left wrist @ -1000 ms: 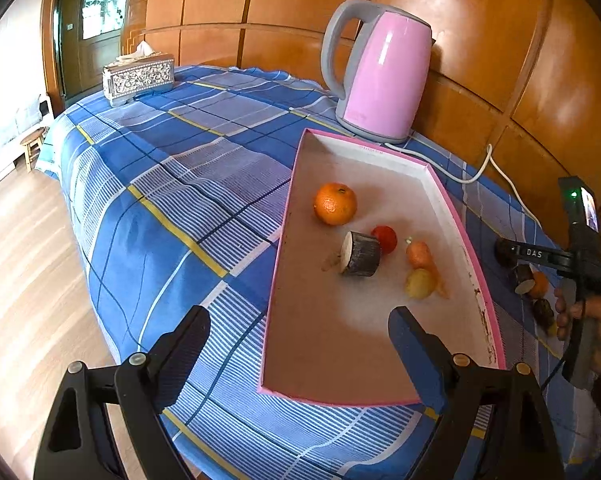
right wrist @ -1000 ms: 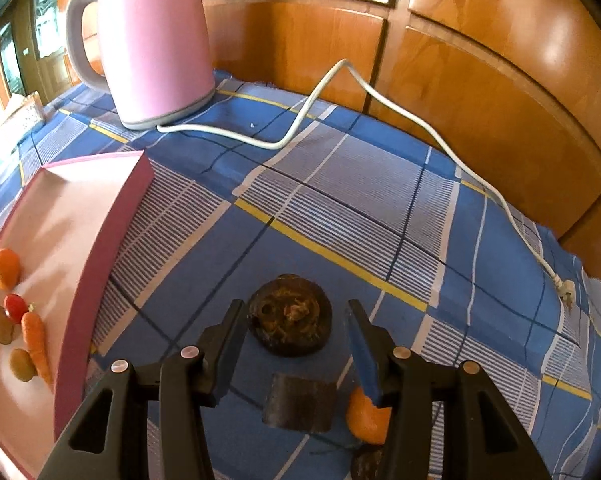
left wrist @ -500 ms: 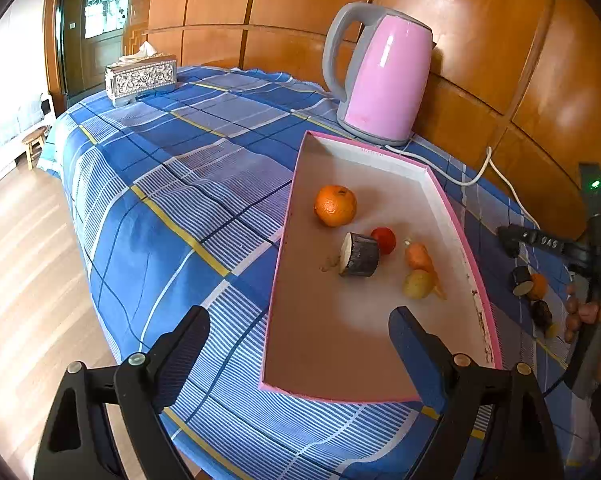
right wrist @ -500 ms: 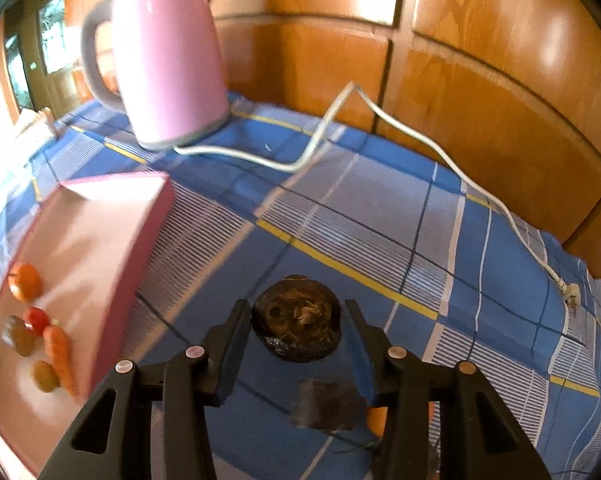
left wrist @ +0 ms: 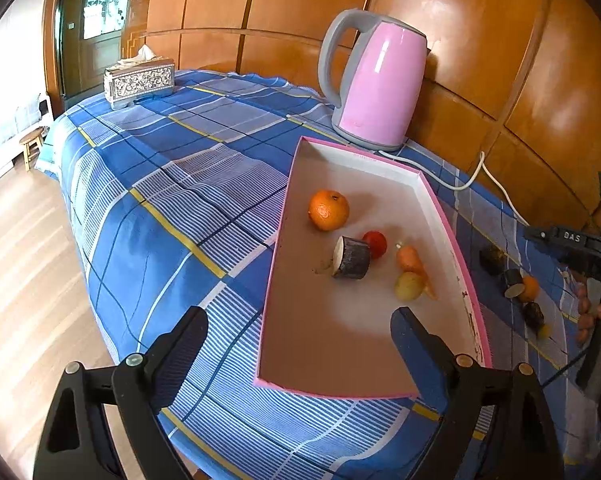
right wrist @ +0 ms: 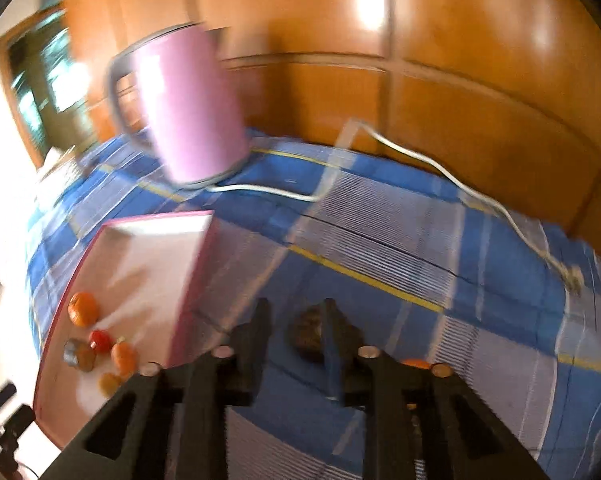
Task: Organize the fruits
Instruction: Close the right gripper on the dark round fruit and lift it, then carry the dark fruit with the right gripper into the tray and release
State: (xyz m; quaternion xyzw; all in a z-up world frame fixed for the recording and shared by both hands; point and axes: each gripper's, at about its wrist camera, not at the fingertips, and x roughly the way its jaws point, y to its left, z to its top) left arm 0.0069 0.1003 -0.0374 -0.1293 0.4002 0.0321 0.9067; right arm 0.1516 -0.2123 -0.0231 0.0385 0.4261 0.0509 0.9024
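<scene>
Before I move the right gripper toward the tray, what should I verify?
1. Left gripper open and holding nothing: ok.
2. Right gripper hold on the dark round piece: cannot tell; the piece sits between the jaws, but the view is blurred.
3. Right wrist view sharp enough to steer by: not ok.
4. Pink tray has bare floor for a drop: ok.
5. All pieces off the cloth: not ok; a cut piece and a small orange lie outside the tray.
</scene>
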